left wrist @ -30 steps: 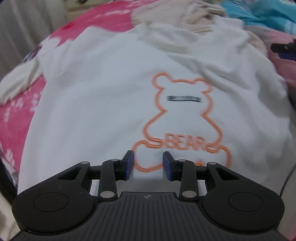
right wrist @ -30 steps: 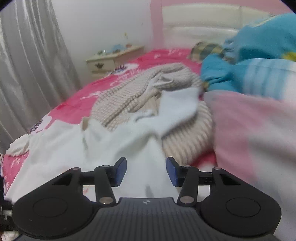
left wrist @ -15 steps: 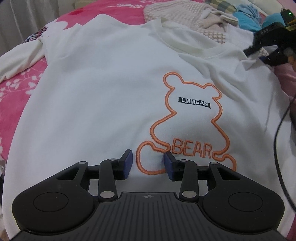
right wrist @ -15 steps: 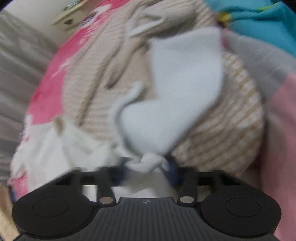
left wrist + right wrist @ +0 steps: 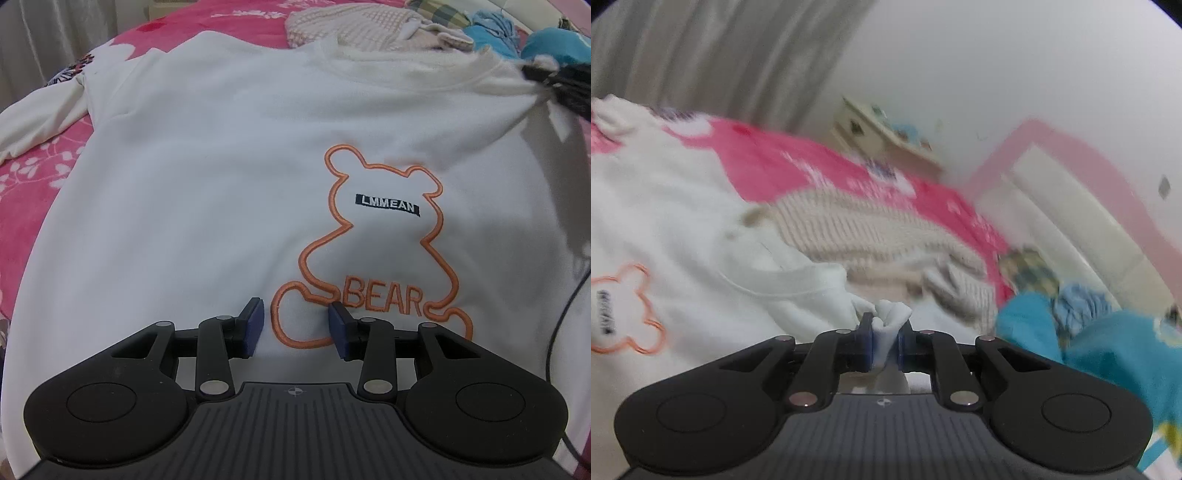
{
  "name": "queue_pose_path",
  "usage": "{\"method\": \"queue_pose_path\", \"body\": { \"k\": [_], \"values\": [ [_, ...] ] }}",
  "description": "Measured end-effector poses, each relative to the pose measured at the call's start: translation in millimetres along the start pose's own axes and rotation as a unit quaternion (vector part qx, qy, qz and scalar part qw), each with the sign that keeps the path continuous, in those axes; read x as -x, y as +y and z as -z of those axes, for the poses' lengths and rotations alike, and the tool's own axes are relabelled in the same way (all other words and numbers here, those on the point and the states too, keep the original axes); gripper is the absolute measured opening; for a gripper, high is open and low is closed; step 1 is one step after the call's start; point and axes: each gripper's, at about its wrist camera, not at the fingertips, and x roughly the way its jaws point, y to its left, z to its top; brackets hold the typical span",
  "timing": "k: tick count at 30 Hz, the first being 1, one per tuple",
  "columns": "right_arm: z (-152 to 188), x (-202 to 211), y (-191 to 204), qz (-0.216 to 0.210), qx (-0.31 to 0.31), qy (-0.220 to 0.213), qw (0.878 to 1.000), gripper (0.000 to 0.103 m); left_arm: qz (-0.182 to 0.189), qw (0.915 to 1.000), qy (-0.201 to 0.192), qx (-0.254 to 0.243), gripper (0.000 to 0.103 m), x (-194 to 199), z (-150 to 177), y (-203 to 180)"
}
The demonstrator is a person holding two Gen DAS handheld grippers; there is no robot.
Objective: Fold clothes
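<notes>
A white sweatshirt (image 5: pixel 221 184) with an orange bear outline (image 5: pixel 388 240) lies front-up on the bed. My left gripper (image 5: pixel 295 314) hovers open over its lower front, beside the bear's foot, with only flat cloth under the gap. My right gripper (image 5: pixel 886 332) has a bunch of the sweatshirt's (image 5: pixel 665 221) white fabric near the shoulder between its pads, and its jaws are closing on it. In the left wrist view the right gripper (image 5: pixel 565 85) shows dark and blurred at the garment's top right corner, which is pulled taut.
A beige knit sweater (image 5: pixel 351 26) lies crumpled beyond the collar, with blue cloth (image 5: pixel 1108 350) to its right. The pink floral bedspread (image 5: pixel 29 192) shows on the left. A black cable (image 5: pixel 565 314) hangs at the right edge. A nightstand (image 5: pixel 886 136) and headboard (image 5: pixel 1071 184) stand behind.
My right gripper shut on the white cloth, rolled over and drew the shoulder out to the right. The sweatshirt lies flatter now. My left gripper stayed put and open.
</notes>
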Motion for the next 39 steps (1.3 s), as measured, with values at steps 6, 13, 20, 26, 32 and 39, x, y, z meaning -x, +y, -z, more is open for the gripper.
{"method": "queue_pose_path", "body": {
  "k": [6, 13, 20, 26, 32, 39],
  "values": [
    [22.6, -63.4, -82.5, -0.043, -0.313, 0.077, 0.946, 0.043, -0.004, 1.0, -0.006, -0.004, 0.041, -1.1, 0.3, -2.6],
    [26.2, -57.2, -158.2, -0.046, -0.511, 0.027, 0.858, 0.052, 0.004, 1.0, -0.009, 0.0, 0.042, -2.9, 2.7, -0.1],
    [-38.6, -108.3, -93.7, -0.225, -0.257, 0.129, 0.931, 0.051, 0.016, 0.9998, -0.009, 0.004, 0.042, -1.5, 1.8, 4.1],
    [-50.0, -127.6, -62.3, -0.206, -0.171, 0.151, 0.952, 0.011, 0.01, 0.9992, -0.03, 0.024, 0.041, 3.0, -1.3, 8.2],
    [-36.3, -141.7, -86.5, -0.07, -0.287, 0.114, 0.949, 0.001, 0.014, 0.9987, -0.034, 0.035, 0.041, -3.5, -6.0, 14.7],
    [-52.5, -136.7, -91.6, -0.106, -0.378, 0.067, 0.917, 0.008, 0.031, 0.9964, -0.046, 0.063, 0.041, 7.3, -11.7, 33.4]
  ]
}}
